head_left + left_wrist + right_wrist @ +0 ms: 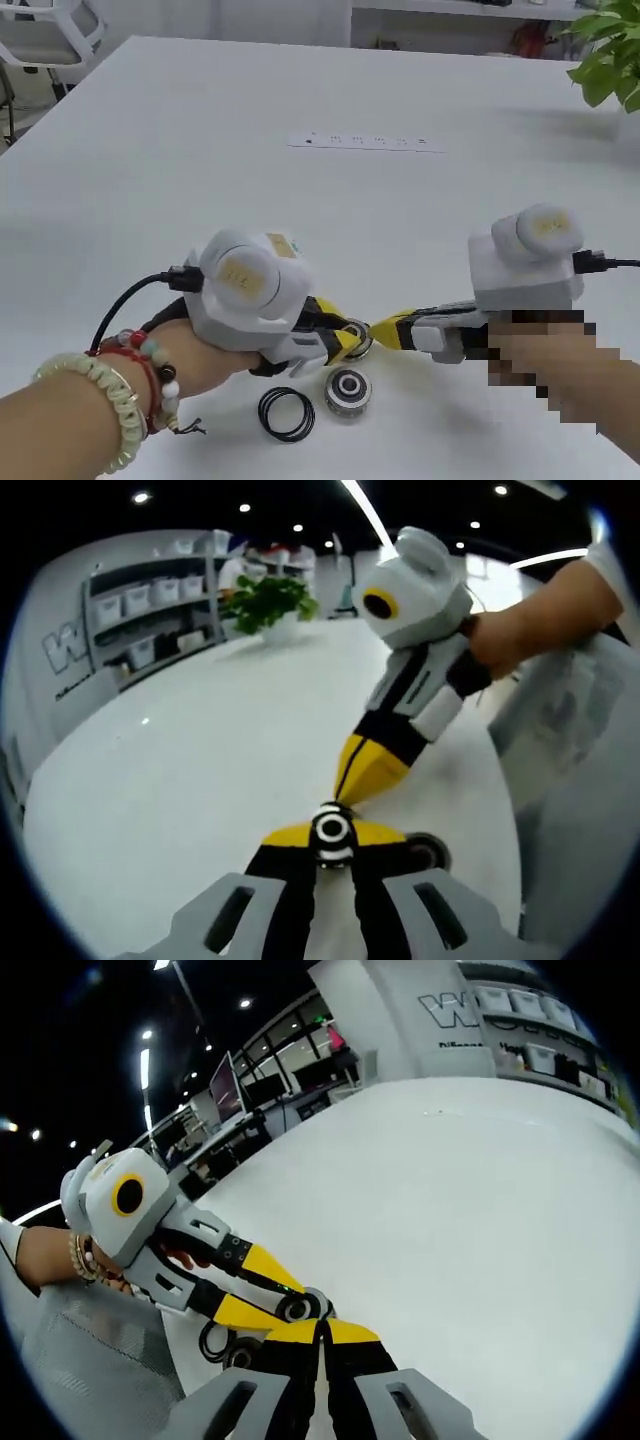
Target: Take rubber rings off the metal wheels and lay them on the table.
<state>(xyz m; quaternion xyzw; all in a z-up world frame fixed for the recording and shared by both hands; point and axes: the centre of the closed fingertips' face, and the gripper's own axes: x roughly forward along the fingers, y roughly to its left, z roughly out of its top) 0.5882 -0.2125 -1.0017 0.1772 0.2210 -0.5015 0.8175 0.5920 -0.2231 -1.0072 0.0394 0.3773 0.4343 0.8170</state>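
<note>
My left gripper (345, 342) is shut on a small metal wheel (357, 337) and holds it just above the table. In the left gripper view the wheel (333, 832) sits between my own yellow tips, its black rim facing out. My right gripper (380, 331) comes in from the right with its jaws shut, and its tip touches the wheel's rim. I cannot make out anything pinched between them. A second wheel (348, 390) rests on the table below. Two black rubber rings (286, 412) lie beside it.
The white table (320, 200) stretches far ahead. A white power strip (365, 142) lies at its middle back. A green plant (610, 55) stands at the far right, and chairs (50, 35) at the far left.
</note>
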